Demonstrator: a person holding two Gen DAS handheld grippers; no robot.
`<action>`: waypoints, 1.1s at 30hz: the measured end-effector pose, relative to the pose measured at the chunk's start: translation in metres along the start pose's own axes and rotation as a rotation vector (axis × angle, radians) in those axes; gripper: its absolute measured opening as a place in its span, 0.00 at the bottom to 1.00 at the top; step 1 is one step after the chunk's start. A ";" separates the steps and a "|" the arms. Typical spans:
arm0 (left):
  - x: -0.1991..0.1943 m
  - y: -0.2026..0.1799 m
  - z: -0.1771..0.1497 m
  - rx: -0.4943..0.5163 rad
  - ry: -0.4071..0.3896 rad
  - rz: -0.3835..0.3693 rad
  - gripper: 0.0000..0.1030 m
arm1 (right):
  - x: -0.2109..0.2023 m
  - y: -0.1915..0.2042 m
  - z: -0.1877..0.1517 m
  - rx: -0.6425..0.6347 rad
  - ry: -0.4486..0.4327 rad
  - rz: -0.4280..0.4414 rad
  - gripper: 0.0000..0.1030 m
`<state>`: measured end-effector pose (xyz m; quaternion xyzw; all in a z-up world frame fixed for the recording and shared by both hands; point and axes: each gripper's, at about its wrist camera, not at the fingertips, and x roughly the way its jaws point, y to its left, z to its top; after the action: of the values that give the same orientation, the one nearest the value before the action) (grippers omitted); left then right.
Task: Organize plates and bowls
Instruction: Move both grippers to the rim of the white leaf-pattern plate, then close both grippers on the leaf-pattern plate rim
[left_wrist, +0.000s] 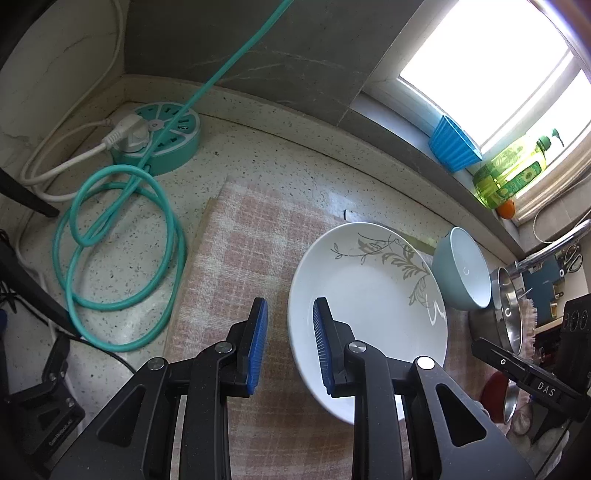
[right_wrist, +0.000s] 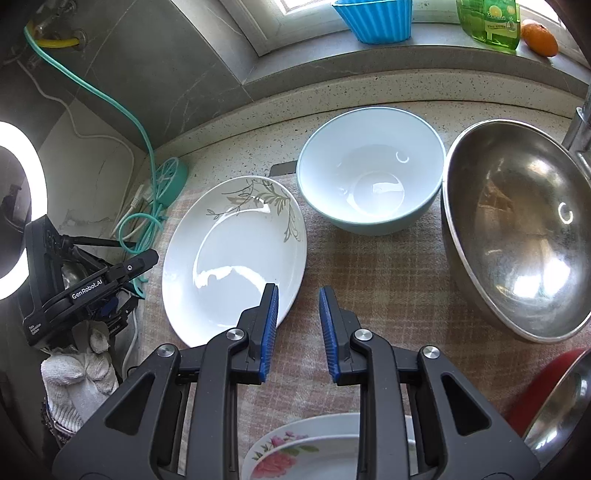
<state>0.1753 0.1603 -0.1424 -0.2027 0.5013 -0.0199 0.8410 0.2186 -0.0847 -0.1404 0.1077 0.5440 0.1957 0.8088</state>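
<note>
A white plate with a grey leaf pattern (left_wrist: 369, 295) (right_wrist: 236, 251) lies on a pink checked cloth (left_wrist: 236, 258) (right_wrist: 369, 280). A light blue bowl (left_wrist: 463, 269) (right_wrist: 373, 173) stands beyond it, and a steel bowl (right_wrist: 517, 229) (left_wrist: 511, 310) stands to its right. My left gripper (left_wrist: 290, 317) is open and empty, its right finger over the plate's left part. My right gripper (right_wrist: 298, 306) is open and empty above the cloth, its left finger over the plate's right rim. A flowered plate (right_wrist: 295, 454) lies under the right gripper.
A teal power hub (left_wrist: 162, 136) with a coiled teal cable (left_wrist: 122, 254) sits at the left on the speckled counter (left_wrist: 288, 162). A blue ribbed cup (right_wrist: 373, 18), a green soap bottle (right_wrist: 487, 22) and an orange (right_wrist: 539, 37) stand on the windowsill. A tap (left_wrist: 554, 243) is at the right.
</note>
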 end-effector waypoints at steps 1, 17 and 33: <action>0.002 -0.001 0.002 0.005 0.004 0.000 0.22 | 0.004 0.000 0.002 0.003 0.004 -0.003 0.23; 0.033 -0.002 0.008 0.028 0.070 -0.006 0.21 | 0.039 0.004 0.015 -0.004 0.052 -0.004 0.14; 0.030 -0.012 -0.001 0.029 0.059 0.009 0.18 | 0.034 0.009 0.010 -0.013 0.056 -0.002 0.11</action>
<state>0.1913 0.1418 -0.1639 -0.1873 0.5266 -0.0293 0.8287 0.2373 -0.0616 -0.1620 0.0964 0.5652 0.2011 0.7943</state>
